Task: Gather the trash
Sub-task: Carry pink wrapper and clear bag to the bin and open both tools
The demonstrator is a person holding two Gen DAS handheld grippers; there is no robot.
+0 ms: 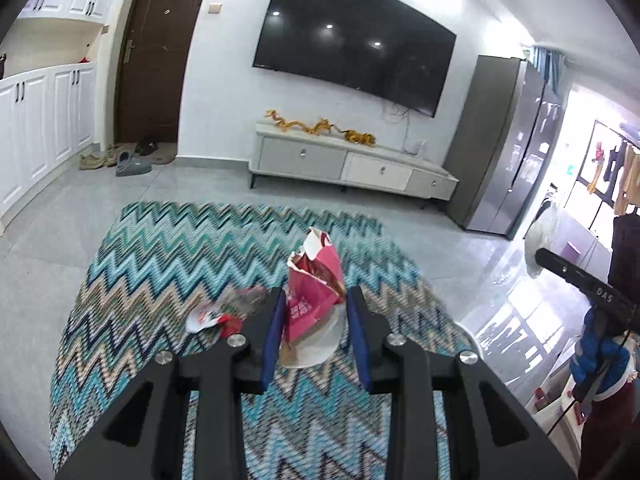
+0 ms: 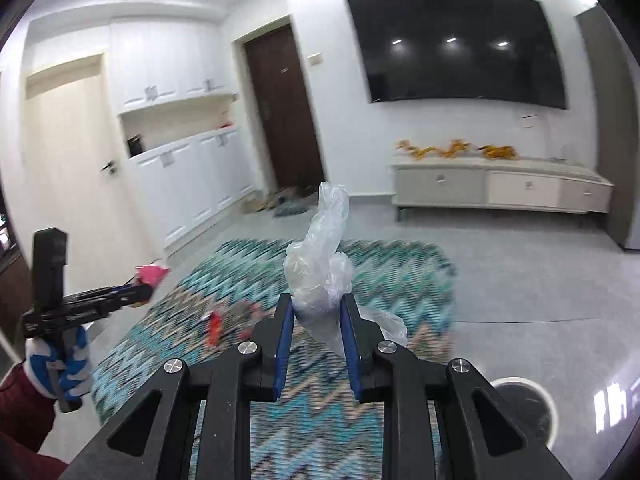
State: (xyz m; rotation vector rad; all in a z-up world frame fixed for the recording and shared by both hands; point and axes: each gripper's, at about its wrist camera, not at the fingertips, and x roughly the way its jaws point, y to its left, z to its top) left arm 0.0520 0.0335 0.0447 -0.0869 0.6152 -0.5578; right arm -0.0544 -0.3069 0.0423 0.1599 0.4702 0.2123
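Left gripper (image 1: 316, 312) was clamped on a torn pink paper bag (image 1: 314, 292), creased, ragged white top edge, with a pale glossy flap at its bottom; its 2 blue-padded fingers (image 1: 276, 332) pressed both sides, held above the zigzag teal rug (image 1: 168, 240). On the rug, left of the bag: a crumpled red-white wrapper (image 1: 210, 318), blurred, beside a grey foil-like scrap. Further back: shoes by the brown door (image 1: 156, 56), white cabinets, wall TV (image 1: 352, 36), low white TV console (image 1: 348, 164) with gold dragon ornaments, grey fridge (image 1: 504, 148) at right.

Right gripper (image 2: 318, 320) was clenched on a clear crinkled plastic bag (image 2: 320, 264), twisted upward, a loose tail hanging past the right finger. A round white-rimmed bin (image 2: 524, 404) sat on the glossy tile floor at lower right.
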